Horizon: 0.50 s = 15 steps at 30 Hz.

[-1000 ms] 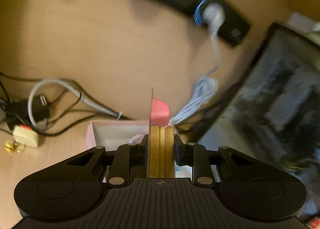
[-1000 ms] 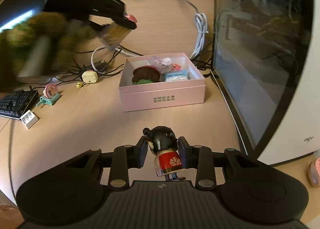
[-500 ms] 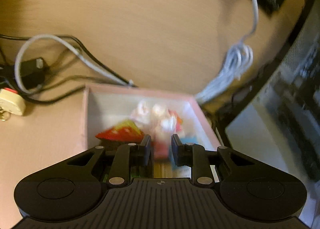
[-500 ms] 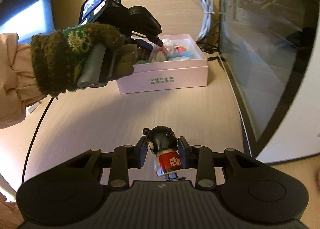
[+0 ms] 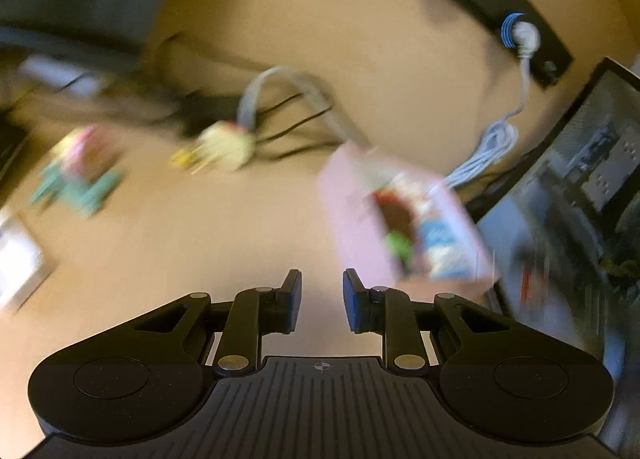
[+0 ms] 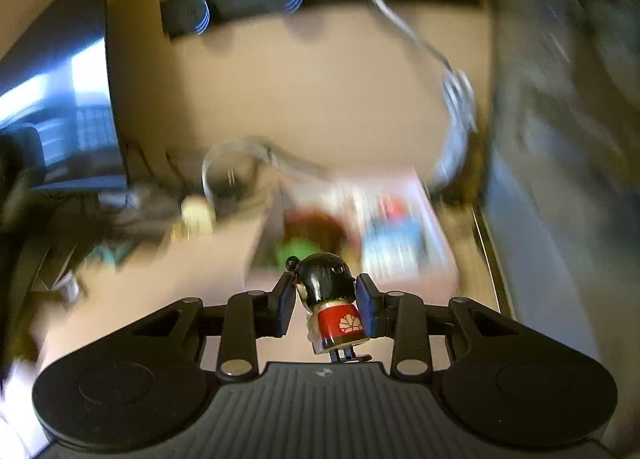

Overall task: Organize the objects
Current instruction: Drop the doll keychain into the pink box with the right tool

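We log: left gripper (image 5: 318,301) jaws apart, empty | right gripper (image 6: 325,309) jaws clamped on doll (image 6: 331,305) | pink box (image 6: 436,243) ahead of jaws, probably the doll's destination, blurred.

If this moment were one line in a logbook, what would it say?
left tool: open, empty | right tool: shut on doll | pink box: ahead, already holding items

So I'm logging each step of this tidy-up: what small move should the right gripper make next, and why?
Probably carry the doll forward until it hangs over the pink box, then let go. The right gripper is shut on the doll just short of the box, which already holds other small things. The left gripper has nothing between its fingers.
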Tool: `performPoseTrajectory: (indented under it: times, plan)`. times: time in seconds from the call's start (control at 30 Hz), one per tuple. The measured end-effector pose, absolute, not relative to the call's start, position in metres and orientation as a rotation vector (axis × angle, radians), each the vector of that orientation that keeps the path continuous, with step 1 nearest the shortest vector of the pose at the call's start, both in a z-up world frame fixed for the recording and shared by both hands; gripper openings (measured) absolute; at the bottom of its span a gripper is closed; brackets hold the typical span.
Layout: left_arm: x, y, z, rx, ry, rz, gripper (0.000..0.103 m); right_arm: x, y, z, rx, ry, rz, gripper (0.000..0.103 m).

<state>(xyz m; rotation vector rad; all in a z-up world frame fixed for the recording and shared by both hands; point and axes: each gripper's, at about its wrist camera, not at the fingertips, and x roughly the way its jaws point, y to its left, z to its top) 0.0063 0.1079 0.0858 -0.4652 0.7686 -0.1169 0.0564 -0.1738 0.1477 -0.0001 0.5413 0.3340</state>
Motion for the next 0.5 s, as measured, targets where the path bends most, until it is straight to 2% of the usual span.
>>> performPoseTrajectory:
  times: [0.13, 0.23, 0.27, 0.33, 0.5]
  plan:
    - [-0.039, 0.15, 0.067, -0.539, 0.813, -0.008, 0.025, 0.128, -0.136, 0.164, -0.028, 0.484, 0.346, 0.032]
    - [-0.071, 0.182, 0.058, -0.592, 0.82, 0.079, 0.025, 0.177, -0.117, 0.162, -0.023, 0.516, 0.36, 0.032]
    - [-0.079, 0.192, 0.056, -0.607, 0.82, 0.111, 0.025, 0.189, -0.114, 0.161, -0.003, 0.532, 0.362, 0.034]
    - [-0.098, 0.212, 0.052, -0.64, 0.812, 0.179, 0.025, 0.206, -0.107, 0.157, 0.017, 0.571, 0.32, 0.046]
    - [-0.111, 0.241, 0.049, -0.663, 0.803, 0.282, 0.025, 0.2, -0.075, 0.149, -0.003, 0.594, 0.373, 0.053]
